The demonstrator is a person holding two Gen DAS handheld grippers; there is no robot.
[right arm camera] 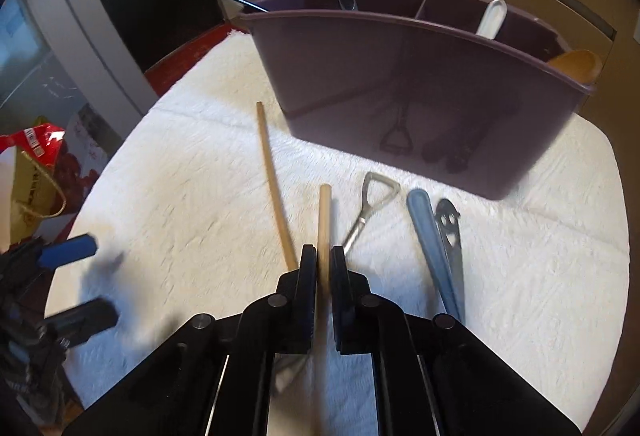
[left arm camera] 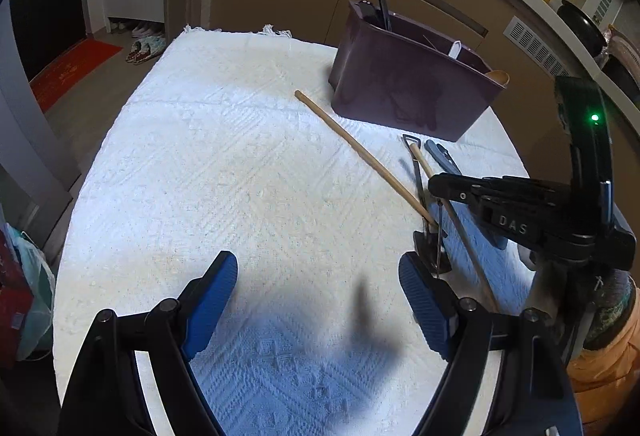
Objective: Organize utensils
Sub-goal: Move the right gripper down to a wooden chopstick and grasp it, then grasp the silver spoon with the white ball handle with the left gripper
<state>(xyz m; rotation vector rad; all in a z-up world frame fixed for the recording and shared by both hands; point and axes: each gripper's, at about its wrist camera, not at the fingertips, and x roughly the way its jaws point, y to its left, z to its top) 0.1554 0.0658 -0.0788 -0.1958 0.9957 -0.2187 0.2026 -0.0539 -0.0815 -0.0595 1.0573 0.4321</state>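
Note:
My right gripper [right arm camera: 320,260] is shut on a wooden chopstick [right arm camera: 324,220], its tip pointing toward the purple utensil caddy [right arm camera: 400,92]. A second chopstick [right arm camera: 274,184] lies on the white cloth just left of it. A metal-handled utensil [right arm camera: 370,208], a blue-handled one [right arm camera: 428,240] and a metal opener [right arm camera: 450,232] lie to the right. My left gripper [left arm camera: 318,300] is open and empty above the cloth; the right gripper [left arm camera: 436,228] shows at its right. The caddy [left arm camera: 408,92] holds several utensils.
The white cloth [left arm camera: 240,176] covers the table, whose edges drop off left and near. A brown cabinet wall stands behind the caddy. Bags [right arm camera: 36,172] sit on the floor at the left. Shoes and a red mat [left arm camera: 72,68] lie beyond the table's far left.

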